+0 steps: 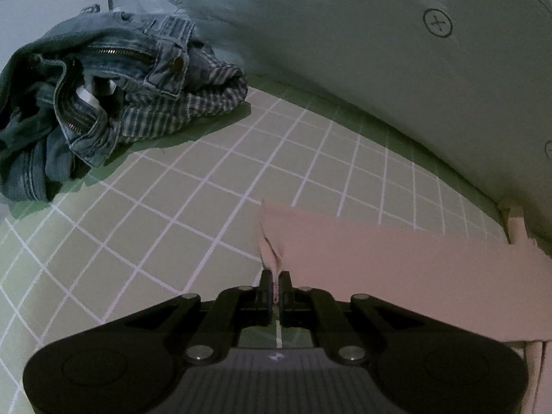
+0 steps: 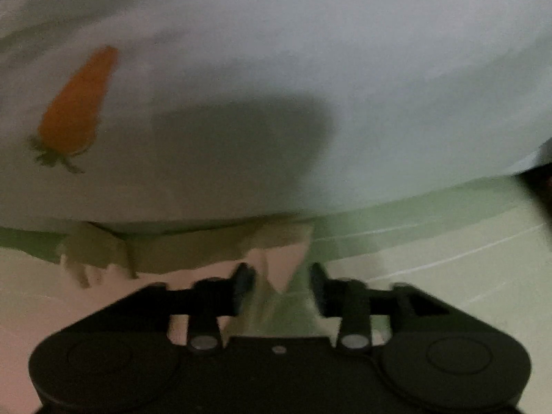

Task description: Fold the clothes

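Observation:
A pink cloth (image 1: 396,269) lies across the green grid mat (image 1: 172,214) and runs off to the right. My left gripper (image 1: 276,281) is shut on its near corner, and a pinched fold rises from between the pads. In the blurred right wrist view the same pink cloth (image 2: 207,252) shows a frayed edge. My right gripper (image 2: 281,277) is open. One corner of the cloth hangs in the gap, and neither pad presses on it. Beyond both grippers lies a white garment (image 2: 310,69) with an orange carrot print (image 2: 79,103).
A crumpled pair of blue jeans (image 1: 69,96) on a checked shirt (image 1: 193,107) sits at the far left of the mat. The white garment (image 1: 345,51) covers the far right side and carries a circled cross mark (image 1: 437,22).

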The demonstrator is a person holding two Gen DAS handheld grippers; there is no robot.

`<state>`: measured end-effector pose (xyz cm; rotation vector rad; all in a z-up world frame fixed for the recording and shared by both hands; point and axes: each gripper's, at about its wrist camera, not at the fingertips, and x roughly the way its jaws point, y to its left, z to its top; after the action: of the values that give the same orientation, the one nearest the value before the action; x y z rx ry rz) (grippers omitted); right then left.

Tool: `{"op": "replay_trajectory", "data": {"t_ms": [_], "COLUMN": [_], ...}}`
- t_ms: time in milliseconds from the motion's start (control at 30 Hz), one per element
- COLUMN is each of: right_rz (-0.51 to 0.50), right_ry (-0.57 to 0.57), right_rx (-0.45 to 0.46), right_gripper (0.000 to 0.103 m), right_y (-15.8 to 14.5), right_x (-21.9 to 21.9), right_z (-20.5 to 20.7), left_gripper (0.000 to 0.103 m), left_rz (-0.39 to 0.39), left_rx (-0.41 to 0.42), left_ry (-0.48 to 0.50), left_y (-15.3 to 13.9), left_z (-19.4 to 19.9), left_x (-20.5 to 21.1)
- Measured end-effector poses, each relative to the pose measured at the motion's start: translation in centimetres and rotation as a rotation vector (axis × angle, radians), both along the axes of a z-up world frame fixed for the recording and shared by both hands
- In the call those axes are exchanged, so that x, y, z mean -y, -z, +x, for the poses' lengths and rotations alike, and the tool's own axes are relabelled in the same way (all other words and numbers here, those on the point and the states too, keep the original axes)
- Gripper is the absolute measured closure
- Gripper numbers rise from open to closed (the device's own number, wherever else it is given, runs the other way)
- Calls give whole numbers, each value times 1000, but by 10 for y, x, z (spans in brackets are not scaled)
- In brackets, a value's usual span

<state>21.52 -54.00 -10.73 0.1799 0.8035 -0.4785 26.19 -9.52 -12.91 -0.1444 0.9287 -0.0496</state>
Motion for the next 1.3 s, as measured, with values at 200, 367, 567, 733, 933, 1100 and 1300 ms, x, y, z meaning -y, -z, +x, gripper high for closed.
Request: {"op": "replay_trajectory", "data": {"t_ms": [200,367,567,733,933,1100,1300], "right_rz": [-57,-51,20,64,104,82,35], "right_ry": [17,83,135,162,129,52,-81], "right_rx": [-34,-91,-84,-79,-87,-20,-47], "right_gripper": [48,45,44,44,40,0,0], "right_y": [-7,-8,-2,5,10,3,5], "right_x": [-32,-50,-60,-62,-69,-77,-105], "right_z": [-71,-143,-219,-261,-286,-279,-239], "left_gripper": [100,100,100,100,75,22,15], "left_rz": [-37,-69,-98,-109,-64,-45,38], "left_rx": [29,106,178,153,-25,-27,-73], "left_ry": [48,177,396,589,672,547,410], "left_y": [-14,-45,-76,-73,-37,-36,-28], "left_z": [-4,-23,-75,-140,-194,-200,-188], "left_x": [9,43,104,154,185,173,151]}}
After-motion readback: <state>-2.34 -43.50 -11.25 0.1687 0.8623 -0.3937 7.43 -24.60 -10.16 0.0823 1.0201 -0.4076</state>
